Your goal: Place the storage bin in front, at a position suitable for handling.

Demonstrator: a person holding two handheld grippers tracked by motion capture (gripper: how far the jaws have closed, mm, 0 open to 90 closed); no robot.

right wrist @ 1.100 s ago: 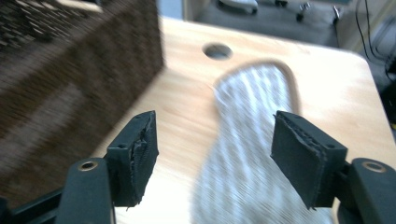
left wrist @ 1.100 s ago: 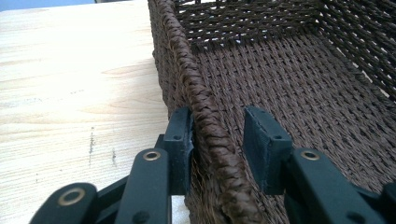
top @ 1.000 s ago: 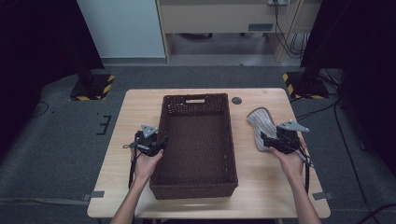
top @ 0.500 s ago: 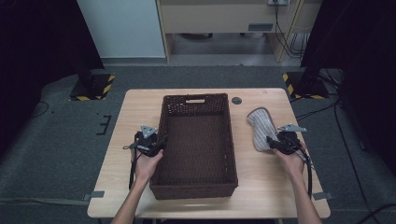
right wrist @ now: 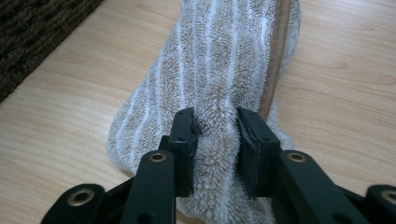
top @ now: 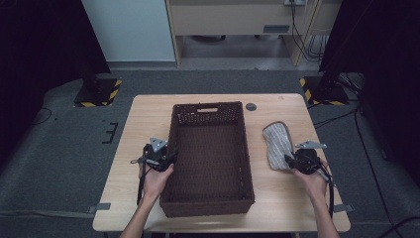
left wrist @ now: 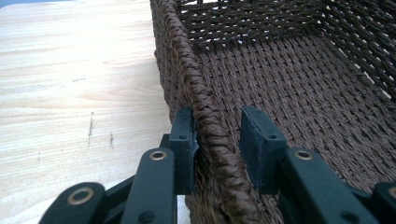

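A dark brown woven basket (top: 208, 105) stands empty in the middle of the table. My left gripper (top: 171, 157) straddles its left rim (left wrist: 210, 116), one jaw outside and one inside, and the pads (left wrist: 184, 140) rest against the braided edge after closing a little. A fluffy beige towel with pale stripes (top: 276, 139) lies flat to the right of the basket. My right gripper (top: 287, 159) sits at its near end. Its jaws have just been closing and now pinch a ridge of the towel (right wrist: 224, 56) between the pads (right wrist: 252, 140).
The light wooden table (top: 148, 119) has bare room left of the basket and on the near right side. A small dark round disc (top: 251, 106) lies by the basket's far right corner. Yellow-and-black striped stand bases (top: 99, 94) sit on the floor beyond the table.
My right gripper has dropped onto the near end of the towel and its wide-open jaws have closed on the fabric. The left gripper has stayed at the basket rim.
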